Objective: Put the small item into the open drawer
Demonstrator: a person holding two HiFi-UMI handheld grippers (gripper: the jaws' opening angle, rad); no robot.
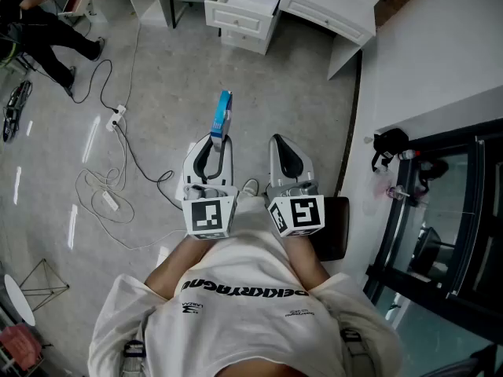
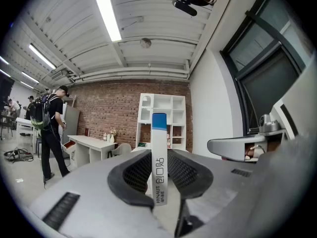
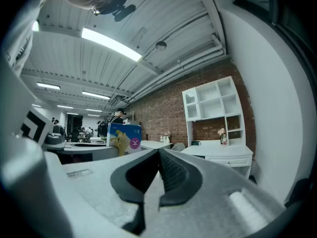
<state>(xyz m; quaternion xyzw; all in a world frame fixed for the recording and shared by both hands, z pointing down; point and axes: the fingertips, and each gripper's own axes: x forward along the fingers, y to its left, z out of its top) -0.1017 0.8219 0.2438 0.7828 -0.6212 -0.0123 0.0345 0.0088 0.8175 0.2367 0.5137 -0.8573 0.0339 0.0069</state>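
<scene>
A flat white box with a blue top point(image 1: 222, 118) stands upright between the jaws of my left gripper point(image 1: 215, 144), which is shut on it; its narrow edge point(image 2: 159, 155) fills the middle of the left gripper view, and its printed face point(image 3: 124, 139) shows in the right gripper view. My right gripper point(image 1: 284, 152) hangs beside the left, jaws closed together with nothing between them point(image 3: 158, 167). The white desk's open drawer point(image 1: 242, 8) lies far ahead at the top of the head view, well away from both grippers.
A white desk point(image 1: 330, 12) runs along the far wall. Cables and a power strip point(image 1: 115, 118) lie on the grey floor to the left. A person point(image 1: 39, 34) is at the far left. A white wall and a dark glass door point(image 1: 440, 210) stand to the right.
</scene>
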